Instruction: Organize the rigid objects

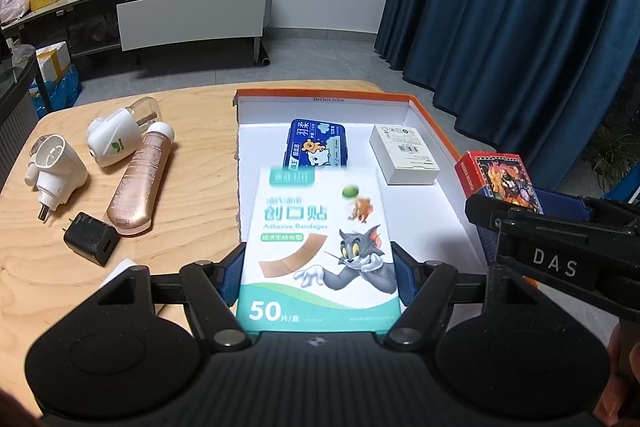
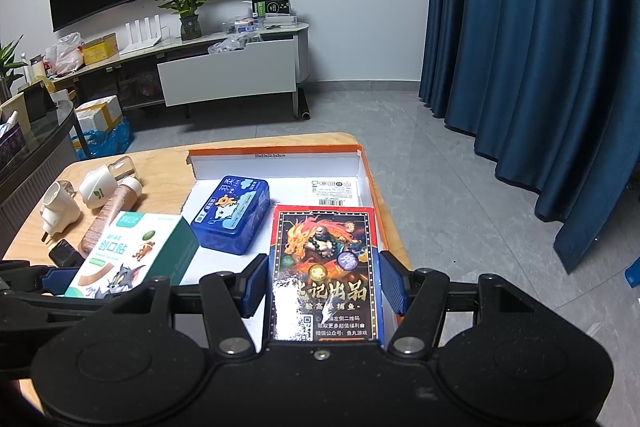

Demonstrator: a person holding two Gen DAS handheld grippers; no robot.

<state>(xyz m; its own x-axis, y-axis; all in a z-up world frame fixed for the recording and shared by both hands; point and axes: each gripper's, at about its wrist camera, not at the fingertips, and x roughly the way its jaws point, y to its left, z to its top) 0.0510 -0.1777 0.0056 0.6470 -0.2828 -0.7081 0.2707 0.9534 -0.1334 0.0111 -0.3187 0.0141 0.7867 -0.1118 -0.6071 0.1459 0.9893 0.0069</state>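
Observation:
My left gripper (image 1: 318,273) is shut on a white and teal adhesive bandage box (image 1: 318,247), held over the near part of the orange-edged tray (image 1: 436,131). My right gripper (image 2: 323,287) is shut on a red playing card box (image 2: 324,267), held over the tray's right side (image 2: 370,187). The same card box (image 1: 498,179) and right gripper show at the right of the left wrist view. Inside the tray lie a blue tin (image 1: 316,145) and a white carton (image 1: 404,153). The bandage box (image 2: 128,255) appears at the left of the right wrist view.
On the wooden table (image 1: 192,131) left of the tray lie two white plug-in devices (image 1: 54,167), (image 1: 116,139), a rose-gold tube (image 1: 140,179) and a black charger (image 1: 92,239). A blue curtain (image 2: 532,47) hangs at the right, a TV cabinet (image 2: 224,67) beyond.

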